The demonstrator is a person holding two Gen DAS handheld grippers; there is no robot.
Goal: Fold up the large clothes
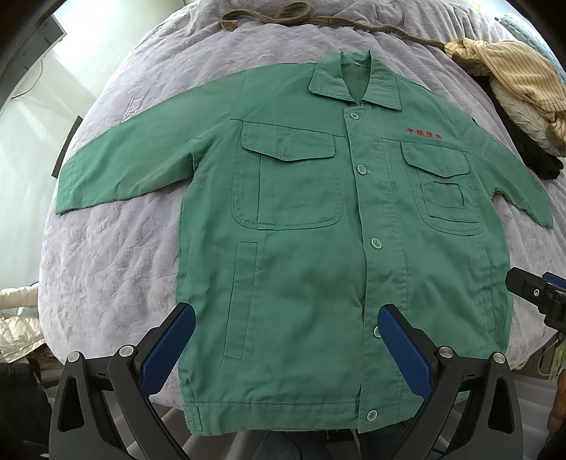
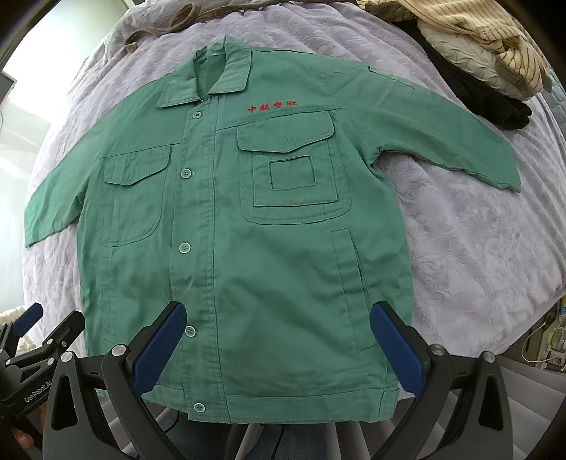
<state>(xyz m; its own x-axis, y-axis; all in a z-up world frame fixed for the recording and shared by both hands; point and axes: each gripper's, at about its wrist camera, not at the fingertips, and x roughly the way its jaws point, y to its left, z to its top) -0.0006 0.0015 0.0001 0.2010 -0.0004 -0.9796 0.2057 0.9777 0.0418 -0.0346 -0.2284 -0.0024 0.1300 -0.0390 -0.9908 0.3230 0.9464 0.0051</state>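
A green buttoned work jacket (image 1: 300, 247) with red embroidered characters lies flat, front up, on a lilac bedspread (image 1: 116, 254), both sleeves spread out and collar at the far side. It also shows in the right wrist view (image 2: 269, 254). My left gripper (image 1: 286, 318) is open and empty, hovering above the jacket's lower hem, left of the button placket. My right gripper (image 2: 277, 316) is open and empty above the hem's right half. Each gripper shows at the edge of the other's view: the right one (image 1: 537, 293), the left one (image 2: 39, 329).
A pile of striped cream and black clothes (image 1: 513, 106) lies at the far right of the bed, also in the right wrist view (image 2: 477, 60). A brown cord or belt (image 1: 283, 16) lies beyond the collar. The bed's near edge runs just under the hem.
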